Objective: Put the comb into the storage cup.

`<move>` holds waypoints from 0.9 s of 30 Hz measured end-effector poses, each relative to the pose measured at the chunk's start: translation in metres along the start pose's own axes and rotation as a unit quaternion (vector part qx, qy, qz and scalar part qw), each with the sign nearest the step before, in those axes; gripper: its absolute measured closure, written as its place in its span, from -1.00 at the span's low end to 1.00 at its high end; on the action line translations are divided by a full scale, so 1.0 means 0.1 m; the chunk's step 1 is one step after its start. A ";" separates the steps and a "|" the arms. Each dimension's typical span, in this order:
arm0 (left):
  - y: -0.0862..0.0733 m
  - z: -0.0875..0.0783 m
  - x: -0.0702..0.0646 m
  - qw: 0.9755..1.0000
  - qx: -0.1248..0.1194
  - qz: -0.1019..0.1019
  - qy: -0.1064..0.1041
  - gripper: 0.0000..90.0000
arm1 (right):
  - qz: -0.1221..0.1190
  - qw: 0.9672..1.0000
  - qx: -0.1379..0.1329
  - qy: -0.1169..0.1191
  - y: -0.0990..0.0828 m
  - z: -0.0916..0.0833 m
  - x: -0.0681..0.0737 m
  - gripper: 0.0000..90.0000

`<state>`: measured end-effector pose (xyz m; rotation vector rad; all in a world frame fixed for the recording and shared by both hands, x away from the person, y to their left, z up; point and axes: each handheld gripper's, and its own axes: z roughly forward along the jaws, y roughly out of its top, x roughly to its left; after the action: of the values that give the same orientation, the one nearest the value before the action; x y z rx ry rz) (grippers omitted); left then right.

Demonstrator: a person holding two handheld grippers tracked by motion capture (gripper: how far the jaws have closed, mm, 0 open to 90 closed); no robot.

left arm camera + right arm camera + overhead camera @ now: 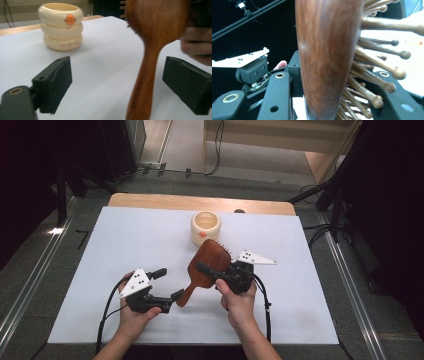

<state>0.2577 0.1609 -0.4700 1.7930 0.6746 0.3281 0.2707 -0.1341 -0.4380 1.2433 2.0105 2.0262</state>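
The left gripper (pixel 170 283), nearest, has its jaws spread, flanking the handle of the dark wooden paddle hairbrush (pixel 202 268) without pressing it. The right gripper (pixel 204 268) pinches the brush's head, holding it tilted above the white table cover (pixel 130 240). This looks like a handover just completed; next, the right hand must carry the brush alone, perhaps toward the cream ribbed ring-shaped holder (pixel 205 227) beyond.

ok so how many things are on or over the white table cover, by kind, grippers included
wooden hairbrush: 1
cream ringed cup with an orange spot: 1
hand-held gripper: 2, the left hand-held gripper open beside the brush handle, the right hand-held gripper shut on the brush head
total: 4
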 end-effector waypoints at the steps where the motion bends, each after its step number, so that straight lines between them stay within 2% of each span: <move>1: -0.01 -0.02 0.02 1.000 0.002 -0.001 0.002 -0.81 | -0.003 1.000 -0.001 -0.002 0.01 -0.01 0.00 0.17; 2: -0.01 -0.04 0.04 1.000 0.003 -0.003 0.008 -0.98 | -0.006 1.000 -0.004 -0.004 0.02 -0.02 0.00 0.17; 4: -0.04 -0.11 0.08 1.000 -0.001 -0.004 0.009 -1.00 | -0.007 1.000 -0.004 -0.005 0.02 -0.03 0.00 0.17; 9: -0.14 -0.31 0.23 1.000 -0.011 -0.014 0.023 -1.00 | -0.014 1.000 -0.007 -0.017 0.06 -0.10 -0.02 0.17; 23: -0.25 -0.60 0.44 0.998 -0.016 -0.020 0.053 -1.00 | -0.024 0.999 -0.007 -0.036 0.16 -0.17 -0.06 0.17; 27: -0.28 -0.67 0.48 0.998 -0.016 -0.014 0.065 -1.00 | -0.031 0.999 -0.010 -0.043 0.22 -0.18 -0.06 0.17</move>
<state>0.2521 0.2475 -0.4795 1.7414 0.7821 0.4369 0.2762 -0.1566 -0.4195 1.2243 1.9610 1.9269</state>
